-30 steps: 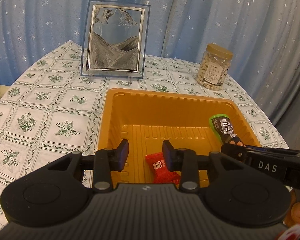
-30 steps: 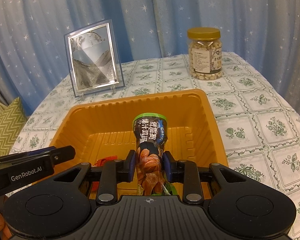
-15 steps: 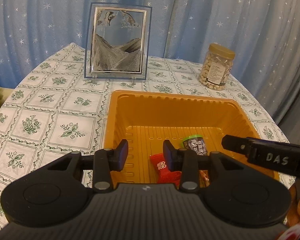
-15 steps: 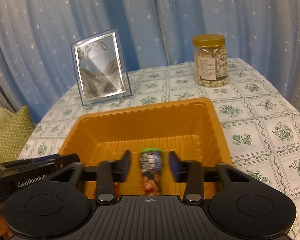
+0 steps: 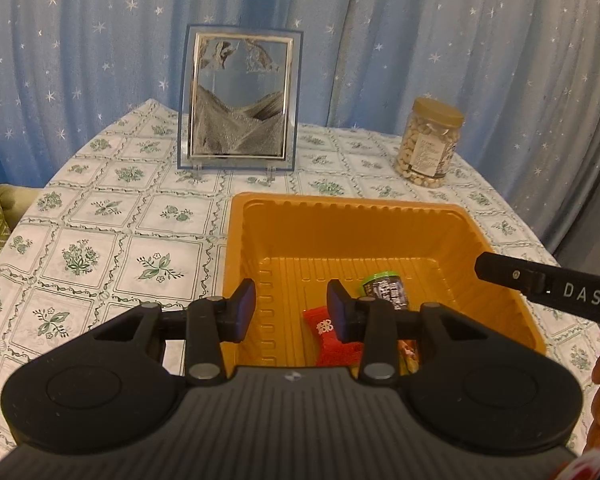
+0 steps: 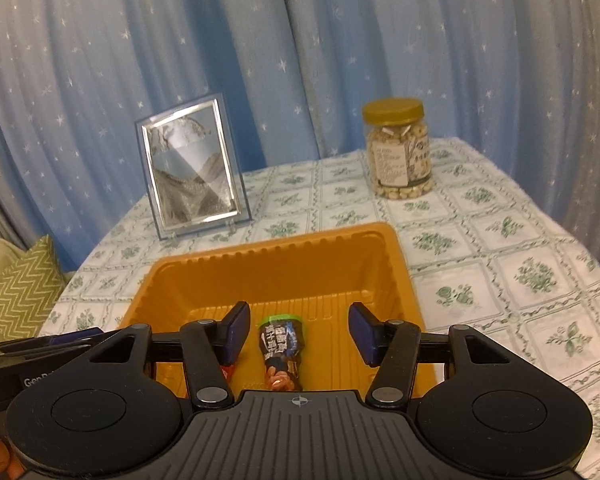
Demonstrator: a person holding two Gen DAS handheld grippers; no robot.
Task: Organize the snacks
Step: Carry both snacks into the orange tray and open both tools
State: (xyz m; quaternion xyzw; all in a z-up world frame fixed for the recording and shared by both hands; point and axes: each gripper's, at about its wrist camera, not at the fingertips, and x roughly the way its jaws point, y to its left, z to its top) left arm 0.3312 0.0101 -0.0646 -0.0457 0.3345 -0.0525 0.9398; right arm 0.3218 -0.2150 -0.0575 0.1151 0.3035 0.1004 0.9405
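Dark snack pack (image 6: pixel 282 350) lies in the orange tray (image 6: pixel 272 258) beside the red one (image 5: pixel 332 338) — right gripper (image 6: pixel 298 332) wide, empty; left gripper (image 5: pixel 291 306) half-open, empty, probably waiting its turn.

A glass picture frame (image 5: pixel 239 98) with gray sand inside stands upright at the back of the surface (image 5: pixel 100 216). The surface wears a white cloth with green flowers in squares. A clear jar (image 5: pixel 428 142) full of pale nuts, with a gold lid, stands at the back too, well apart from the frame. A blue curtain (image 5: pixel 380 20) with little white stars hangs behind. A green zigzag cushion (image 6: pixel 18 292) sits off to the side.
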